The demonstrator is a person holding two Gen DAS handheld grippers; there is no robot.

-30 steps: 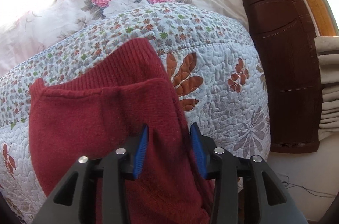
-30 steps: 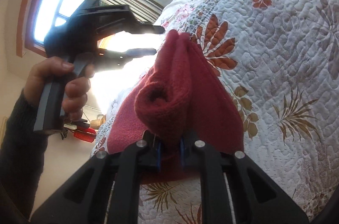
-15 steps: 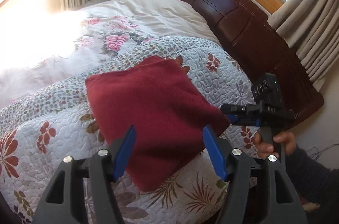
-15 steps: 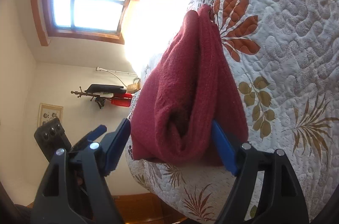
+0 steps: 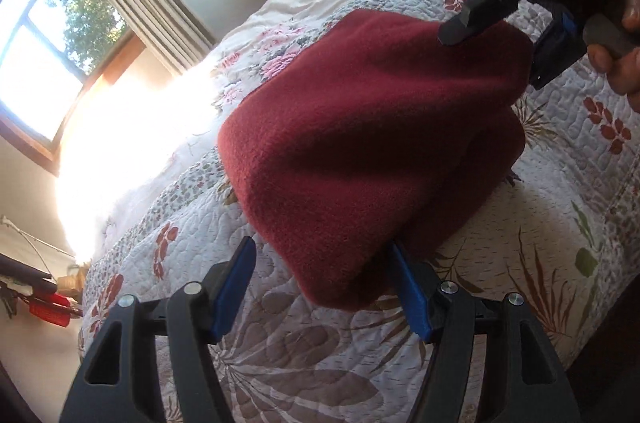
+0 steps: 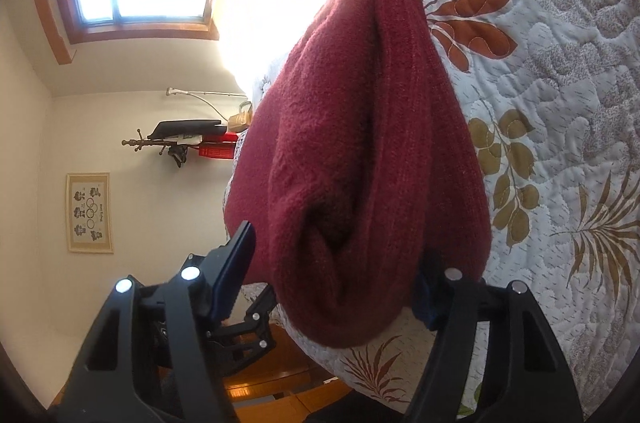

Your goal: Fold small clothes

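Folded dark-red knitted garment [image 5: 360,143]: lies on your leaf-patterned quilted bedspread [image 5: 560,223]. Your left gripper [image 5: 326,287]: fingers spread wide around its near edge. Your right gripper [image 6: 336,283]: likewise wide apart, clamping nothing.

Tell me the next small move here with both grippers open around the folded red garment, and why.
Probably close both grippers on the red garment. The left gripper and right gripper are open, each straddling a bunched end of it as it lies folded on the quilt, so neither appears to hold it yet.
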